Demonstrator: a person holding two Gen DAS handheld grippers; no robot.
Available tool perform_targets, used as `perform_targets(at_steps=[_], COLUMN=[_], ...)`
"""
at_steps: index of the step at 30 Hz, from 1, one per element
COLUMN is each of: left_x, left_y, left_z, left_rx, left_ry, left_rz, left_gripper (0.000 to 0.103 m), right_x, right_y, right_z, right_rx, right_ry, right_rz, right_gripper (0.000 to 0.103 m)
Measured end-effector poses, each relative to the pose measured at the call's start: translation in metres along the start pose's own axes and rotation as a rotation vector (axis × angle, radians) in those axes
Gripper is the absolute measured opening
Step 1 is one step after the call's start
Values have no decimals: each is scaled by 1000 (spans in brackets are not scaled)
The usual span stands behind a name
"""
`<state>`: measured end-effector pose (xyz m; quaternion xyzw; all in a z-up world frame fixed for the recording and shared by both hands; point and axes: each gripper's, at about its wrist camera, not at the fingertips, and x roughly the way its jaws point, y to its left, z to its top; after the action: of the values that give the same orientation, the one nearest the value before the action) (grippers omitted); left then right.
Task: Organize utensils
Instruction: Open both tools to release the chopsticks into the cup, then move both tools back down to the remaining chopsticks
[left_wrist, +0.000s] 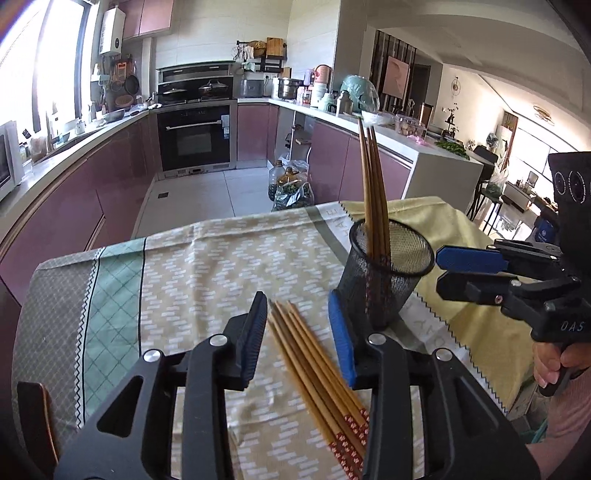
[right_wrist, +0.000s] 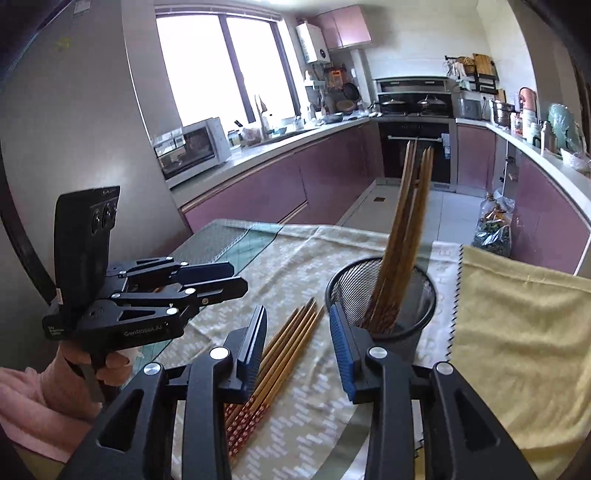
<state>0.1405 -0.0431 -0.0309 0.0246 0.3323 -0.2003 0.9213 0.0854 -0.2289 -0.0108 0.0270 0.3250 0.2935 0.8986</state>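
Note:
Several wooden chopsticks with red patterned ends lie in a bundle on the tablecloth. My left gripper is open and hovers just above them, with the bundle between its fingers. A black mesh cup stands upright just right of it, holding several chopsticks. My right gripper is open and empty to the right of the cup. In the right wrist view the right gripper is over the table, with the loose chopsticks, the cup and the left gripper in sight.
A yellow cloth lies over the table's right side. The table's far edge drops to the kitchen floor. Bags and bottles stand on the floor beyond. Purple cabinets and a counter run around the room.

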Motion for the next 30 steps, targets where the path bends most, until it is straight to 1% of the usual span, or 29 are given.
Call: perform_targets(at_steps=[3,5,10,17,27,30], left_x=[4,7,16,22,32,34], left_y=[6,10,16,10,1,1], left_z=[-22,-37,-61,-77,-82,-84], left_rx=[-13,-20,-50,-52,-33,-35], left_ry=[50,76,128,167,202,211], left_rz=[3,9,4,-6,-2,-1], left_gripper=[34,34,35,38,39,39], right_x=[27,40,58,63,69,77], right_y=[6,8,12,17,24,30], right_z=[-21,-32,-49,-57,-62,-60], right_rx=[16,31,54,57,34,22], right_ry=[87,125,180,201,218,224], right_rz=[17,16,3,-29,-67,-84], right_gripper=[33,33,33,33,33,33])
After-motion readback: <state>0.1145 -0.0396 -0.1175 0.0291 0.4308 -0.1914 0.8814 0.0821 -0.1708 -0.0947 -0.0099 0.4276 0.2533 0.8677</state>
